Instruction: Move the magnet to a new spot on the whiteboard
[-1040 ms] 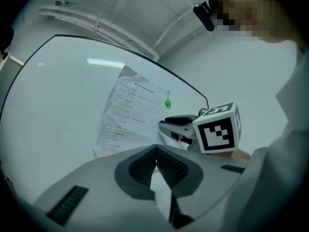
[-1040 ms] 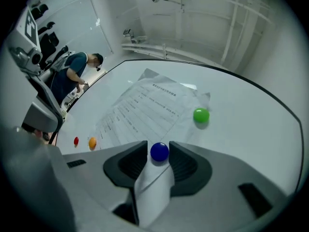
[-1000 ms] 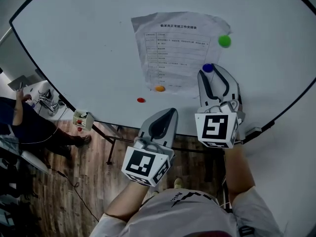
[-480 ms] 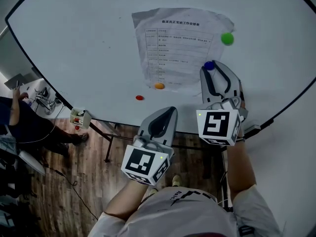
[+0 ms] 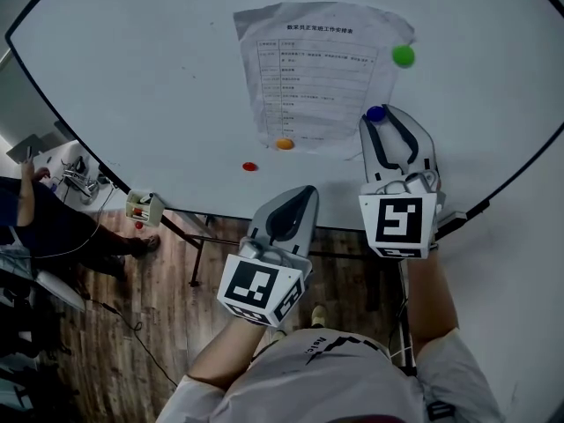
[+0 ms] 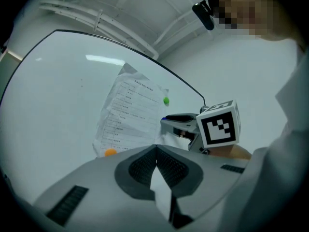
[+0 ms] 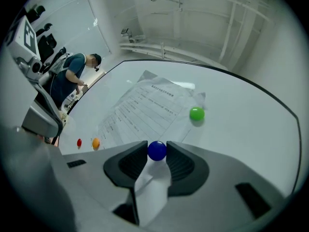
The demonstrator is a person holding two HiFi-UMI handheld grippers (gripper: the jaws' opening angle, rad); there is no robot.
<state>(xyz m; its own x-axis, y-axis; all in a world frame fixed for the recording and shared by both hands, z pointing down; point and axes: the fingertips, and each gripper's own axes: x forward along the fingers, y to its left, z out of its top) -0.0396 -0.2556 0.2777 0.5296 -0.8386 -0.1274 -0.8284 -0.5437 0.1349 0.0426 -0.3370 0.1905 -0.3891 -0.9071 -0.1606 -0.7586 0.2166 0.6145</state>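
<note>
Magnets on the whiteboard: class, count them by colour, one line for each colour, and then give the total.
green magnet: 1
blue magnet: 1
orange magnet: 1
red magnet: 1
Total: 4

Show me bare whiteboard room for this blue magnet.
Widest bare patch: whiteboard left of the paper sheet, above the red magnet. Smaller patch right of the green magnet. Crowded: the sheet's lower edge by the orange magnet, and around the blue magnet in the right gripper.
</note>
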